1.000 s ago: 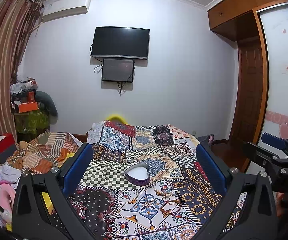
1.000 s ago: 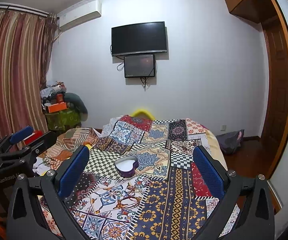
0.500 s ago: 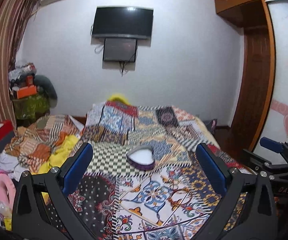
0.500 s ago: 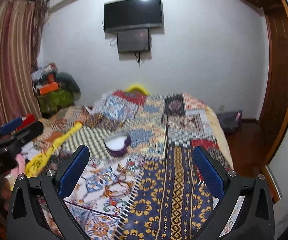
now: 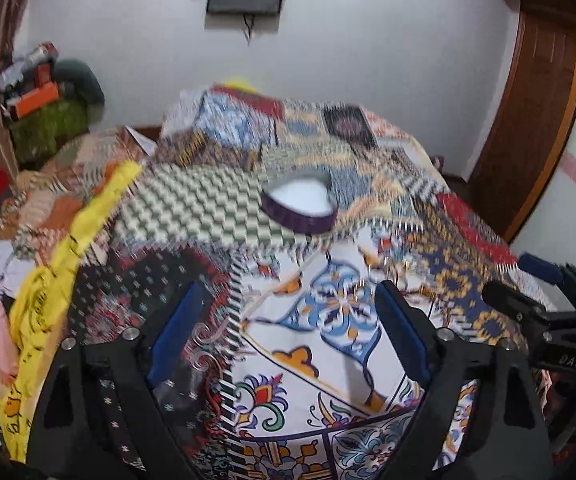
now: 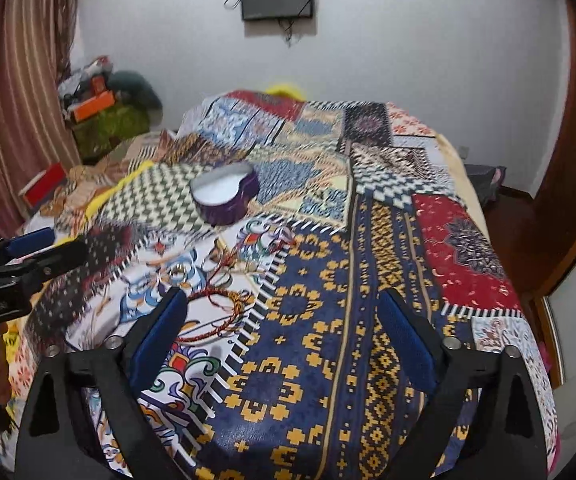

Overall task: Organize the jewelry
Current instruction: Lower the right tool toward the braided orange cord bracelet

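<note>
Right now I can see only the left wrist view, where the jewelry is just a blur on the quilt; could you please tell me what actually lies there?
Observer: A red cord bracelet lies looped on the quilt, with loose threads trailing toward the box.
Operator: Thank you. Is anything else near it?
Observer: What looks like a small ring lies apart from it, nearer the heart-shaped box.
Operator: And is the right gripper carrying anything?
Observer: No. The right gripper has only quilt between its closing jaws; the bracelet sits at its left finger.
</note>
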Action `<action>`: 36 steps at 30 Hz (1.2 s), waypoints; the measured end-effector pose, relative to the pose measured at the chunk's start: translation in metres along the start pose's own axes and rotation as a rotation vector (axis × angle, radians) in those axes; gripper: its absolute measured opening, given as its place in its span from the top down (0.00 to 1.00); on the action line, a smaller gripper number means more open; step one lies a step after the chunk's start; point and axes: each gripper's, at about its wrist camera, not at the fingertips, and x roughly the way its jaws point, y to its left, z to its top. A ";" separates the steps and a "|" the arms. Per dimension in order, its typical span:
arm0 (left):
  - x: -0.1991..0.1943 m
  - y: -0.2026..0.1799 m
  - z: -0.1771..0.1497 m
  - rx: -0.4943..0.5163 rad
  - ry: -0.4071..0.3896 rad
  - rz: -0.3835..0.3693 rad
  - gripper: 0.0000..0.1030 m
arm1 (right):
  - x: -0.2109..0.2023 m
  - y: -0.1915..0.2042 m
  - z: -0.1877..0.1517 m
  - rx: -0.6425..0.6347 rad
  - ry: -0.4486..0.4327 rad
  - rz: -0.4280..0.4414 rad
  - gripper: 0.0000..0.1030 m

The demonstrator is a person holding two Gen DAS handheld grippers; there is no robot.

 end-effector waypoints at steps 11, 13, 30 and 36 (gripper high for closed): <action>0.036 -0.009 -0.004 0.031 0.113 -0.112 0.48 | 0.036 -0.002 0.004 -0.062 0.124 0.092 0.49; 0.042 -0.013 -0.002 0.041 0.124 -0.128 0.53 | 0.039 -0.004 0.004 -0.055 0.141 0.114 0.55; 0.072 -0.029 0.008 0.081 0.150 -0.189 0.68 | 0.063 0.014 0.011 -0.164 0.239 0.179 0.84; 0.085 -0.031 0.006 0.079 0.181 -0.204 0.68 | 0.065 0.012 0.010 -0.154 0.247 0.195 0.90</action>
